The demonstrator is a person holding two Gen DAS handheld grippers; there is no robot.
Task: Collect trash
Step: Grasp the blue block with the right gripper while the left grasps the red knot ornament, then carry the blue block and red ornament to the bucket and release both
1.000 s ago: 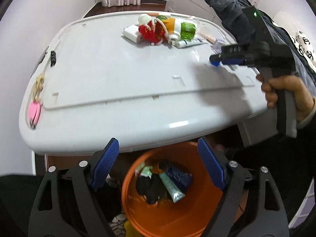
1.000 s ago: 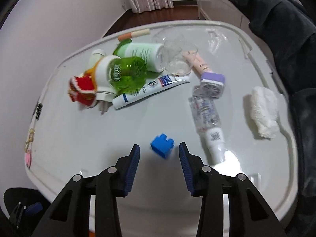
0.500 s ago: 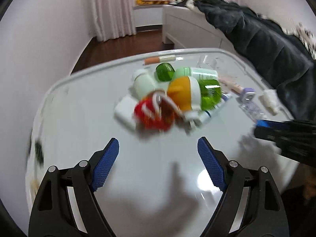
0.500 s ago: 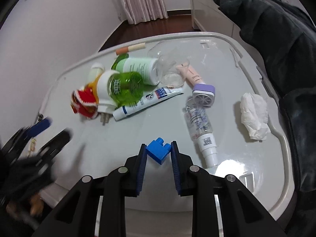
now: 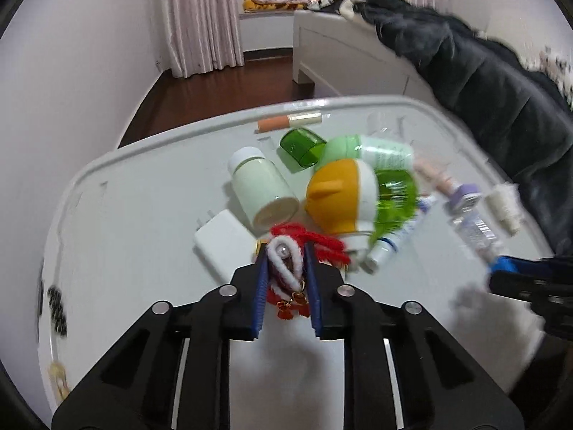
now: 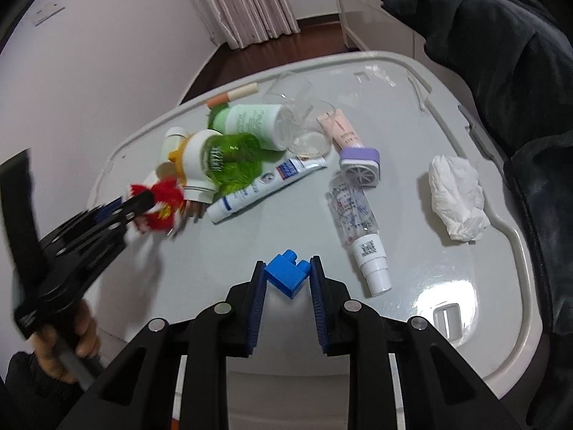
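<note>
Behind the green bottle point(image 6: 229, 157), the white jar point(image 6: 174, 137) shows only its top, and the orange cap point(image 6: 175, 156) only a sliver. Left of that bottle, the red ornament point(image 6: 159, 202) and the left gripper point(image 6: 132, 205) are smeared by motion; its grip cannot be judged there. In the left wrist view, right of the bottle, the right gripper point(image 5: 501, 267) is blurred and cut off by the frame edge.

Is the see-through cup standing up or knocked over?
Knocked over. The cup lies on its side on the table, against the white bottle.
</note>
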